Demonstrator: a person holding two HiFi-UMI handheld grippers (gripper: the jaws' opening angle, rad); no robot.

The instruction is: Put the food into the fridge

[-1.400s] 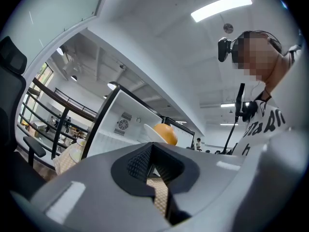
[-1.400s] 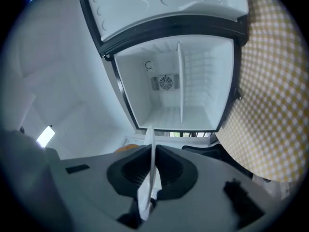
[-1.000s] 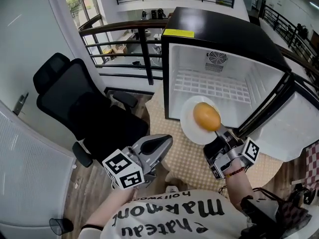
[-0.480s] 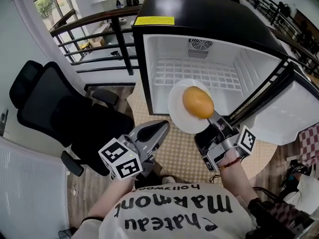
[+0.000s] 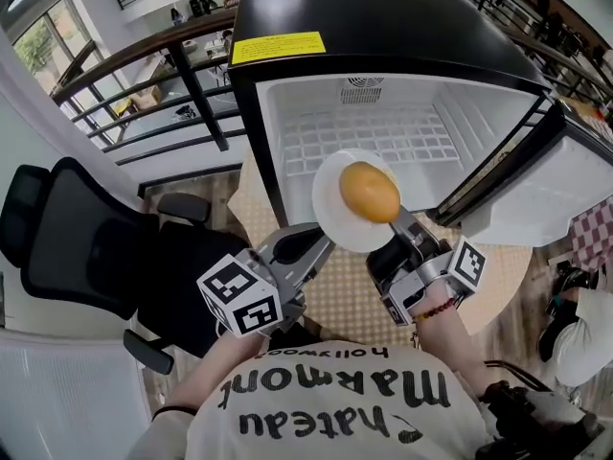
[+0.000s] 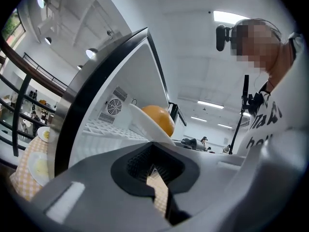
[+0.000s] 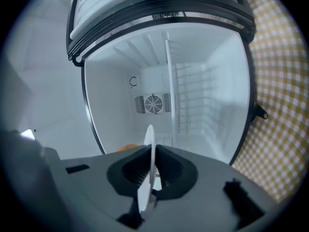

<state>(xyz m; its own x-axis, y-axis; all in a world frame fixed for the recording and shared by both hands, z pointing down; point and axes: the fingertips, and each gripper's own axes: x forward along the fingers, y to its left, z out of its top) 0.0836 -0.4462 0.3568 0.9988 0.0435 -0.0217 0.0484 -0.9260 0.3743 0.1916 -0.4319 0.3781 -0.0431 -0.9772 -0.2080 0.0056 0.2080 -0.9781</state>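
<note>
Now the plated food is held up in front of the open fridge.
Nearest the person, the left gripper [image 5: 316, 247] is empty with its jaws drawn together, short of the fridge [image 5: 383, 27]. The right gripper [image 5: 398, 222] is clamped on the near rim of a white plate [image 5: 330, 199]. Round orange food [image 5: 370, 192] sits on the plate just beyond the jaws, before the fridge's mouth, with its white grid shelf [image 5: 383, 142] behind.

A round orange-yellow food item [image 5: 370, 192], possibly a bun or a fruit, is seen lying on a small white plate [image 5: 332, 211]. The plate is clamped by its rim in the right gripper [image 5: 399, 225] and held roughly level just before the black fridge [image 5: 383, 27], whose door [image 5: 551, 195] is swung open, white interior exposed.
</note>
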